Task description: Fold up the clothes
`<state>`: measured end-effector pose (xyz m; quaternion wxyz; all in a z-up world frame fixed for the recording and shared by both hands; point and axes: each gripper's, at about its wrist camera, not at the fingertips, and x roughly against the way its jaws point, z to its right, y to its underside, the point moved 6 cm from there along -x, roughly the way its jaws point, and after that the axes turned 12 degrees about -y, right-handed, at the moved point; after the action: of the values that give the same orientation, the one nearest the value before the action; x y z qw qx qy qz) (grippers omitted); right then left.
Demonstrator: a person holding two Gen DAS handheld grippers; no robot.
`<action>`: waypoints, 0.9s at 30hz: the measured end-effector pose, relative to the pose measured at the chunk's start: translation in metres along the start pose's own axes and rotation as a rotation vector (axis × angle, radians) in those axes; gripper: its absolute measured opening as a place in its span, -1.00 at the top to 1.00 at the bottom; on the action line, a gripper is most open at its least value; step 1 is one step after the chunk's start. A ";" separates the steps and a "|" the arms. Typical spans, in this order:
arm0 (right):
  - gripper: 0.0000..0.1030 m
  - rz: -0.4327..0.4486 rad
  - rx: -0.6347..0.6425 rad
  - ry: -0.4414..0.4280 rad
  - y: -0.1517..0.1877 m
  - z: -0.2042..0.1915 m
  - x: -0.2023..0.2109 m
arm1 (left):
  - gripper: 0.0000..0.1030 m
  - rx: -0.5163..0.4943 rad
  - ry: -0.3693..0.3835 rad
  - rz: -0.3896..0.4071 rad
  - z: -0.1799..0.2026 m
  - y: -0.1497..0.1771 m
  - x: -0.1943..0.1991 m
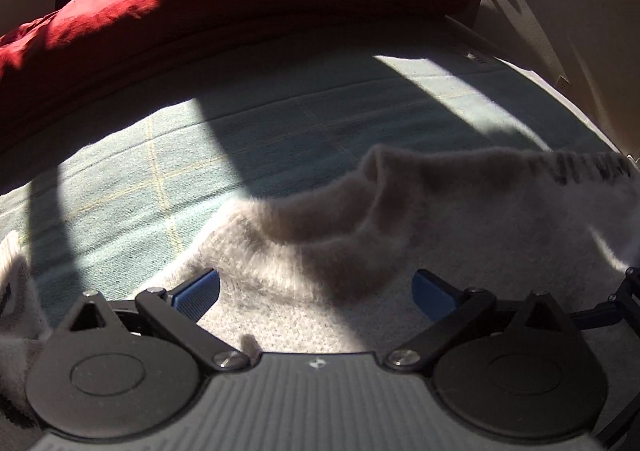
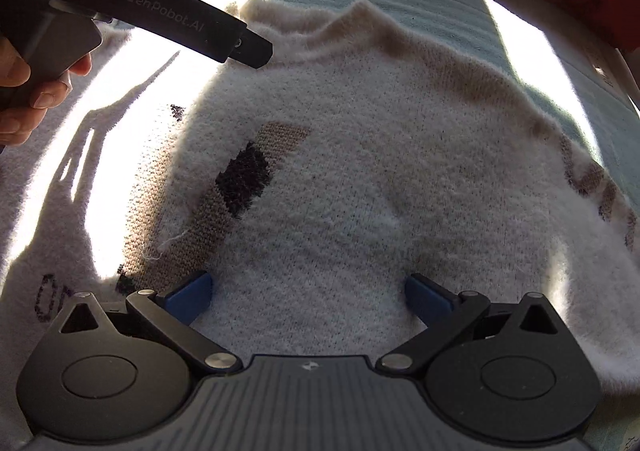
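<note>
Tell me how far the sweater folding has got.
Done: the sweater lies on the bed cover, one edge already turned over in a ridge. In hand: nothing; the left hand-held gripper and right hand-held gripper hover open above the knit. Left: most of the folding.

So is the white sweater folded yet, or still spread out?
Partly folded. The sweater lies mostly spread on the green bedcover, with a fold doubled over along its far edge.
</note>
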<state>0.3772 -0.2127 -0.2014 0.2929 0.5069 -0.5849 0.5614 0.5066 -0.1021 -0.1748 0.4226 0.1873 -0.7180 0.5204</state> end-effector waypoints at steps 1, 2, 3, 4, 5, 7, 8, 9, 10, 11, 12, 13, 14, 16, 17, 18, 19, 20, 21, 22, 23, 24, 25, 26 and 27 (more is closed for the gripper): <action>-1.00 -0.002 0.000 0.003 0.000 0.000 -0.001 | -0.97 0.003 0.001 -0.007 0.001 -0.001 -0.006; -1.00 -0.001 0.000 0.005 0.000 -0.001 -0.001 | -0.97 0.014 -0.003 -0.019 0.000 -0.002 -0.013; -1.00 0.005 0.001 0.003 0.001 -0.001 -0.001 | -0.97 0.031 -0.011 -0.036 -0.003 -0.004 -0.020; -1.00 0.011 0.003 0.001 0.002 -0.001 0.000 | -0.97 0.050 -0.015 -0.048 -0.006 -0.006 -0.027; -1.00 0.017 0.005 -0.001 0.003 -0.001 0.000 | -0.97 0.070 -0.014 -0.054 -0.009 -0.009 -0.031; -1.00 0.026 0.007 -0.005 0.004 -0.001 0.000 | -0.97 0.093 -0.020 -0.059 -0.013 -0.013 -0.031; -1.00 0.026 0.007 -0.005 0.004 -0.001 0.000 | -0.97 0.100 -0.020 -0.060 -0.013 -0.014 -0.028; -1.00 0.024 0.008 -0.004 0.004 -0.001 0.000 | -0.97 0.105 -0.016 -0.058 -0.014 -0.014 -0.021; -1.00 0.024 0.008 -0.004 0.005 -0.001 0.000 | -0.97 0.110 -0.009 -0.053 -0.015 -0.014 -0.014; -1.00 0.023 0.008 -0.003 0.005 -0.001 0.000 | -0.97 0.113 -0.002 -0.046 -0.016 -0.011 -0.004; -1.00 0.023 0.008 -0.003 0.005 -0.001 0.000 | -0.97 0.115 0.001 -0.038 -0.017 -0.008 0.007; -1.00 0.023 0.008 -0.003 0.004 -0.001 0.001 | -0.97 0.117 0.006 -0.035 -0.019 -0.002 0.018; -1.00 0.023 0.009 -0.003 0.003 0.000 0.001 | -0.97 0.124 0.011 -0.040 -0.021 0.006 0.028; -1.00 0.024 0.011 -0.001 0.002 0.001 0.000 | -0.97 0.147 0.014 -0.056 -0.027 0.024 0.046; -1.00 0.024 0.011 -0.001 0.002 0.001 0.000 | -0.97 0.160 0.013 -0.065 -0.030 0.034 0.053; -1.00 0.024 0.011 0.001 0.002 0.000 0.000 | -0.97 0.176 0.011 -0.076 -0.033 0.045 0.058; -1.00 0.023 0.012 0.004 0.001 0.000 0.000 | -0.97 0.193 0.008 -0.092 -0.036 0.055 0.059; -1.00 0.022 0.013 0.006 0.001 0.000 0.000 | -0.97 0.210 0.004 -0.112 -0.039 0.066 0.057; -1.00 0.019 0.013 0.009 0.000 0.000 0.000 | -0.97 0.227 0.000 -0.133 -0.042 0.076 0.055; -1.00 0.016 0.013 0.011 0.000 0.000 0.000 | -0.97 0.233 -0.005 -0.143 -0.043 0.082 0.053; -1.00 0.012 0.013 0.012 0.000 0.000 0.000 | -0.97 0.229 -0.010 -0.144 -0.043 0.084 0.052; -1.00 0.007 0.013 0.015 -0.001 0.000 0.000 | -0.97 0.225 -0.015 -0.144 -0.043 0.086 0.051; -1.00 -0.001 0.012 0.017 -0.001 0.000 0.000 | -0.97 0.221 -0.021 -0.144 -0.043 0.088 0.050; -1.00 -0.010 0.010 0.017 -0.002 -0.001 0.001 | -0.95 0.217 -0.026 -0.144 -0.043 0.090 0.049; -1.00 -0.022 0.004 0.019 -0.003 -0.001 0.001 | -0.95 0.216 -0.026 -0.138 -0.046 0.090 0.053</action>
<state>0.3796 -0.2118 -0.1990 0.3036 0.5088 -0.5752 0.5640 0.4315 -0.0162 -0.1803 0.4253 0.2874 -0.6485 0.5621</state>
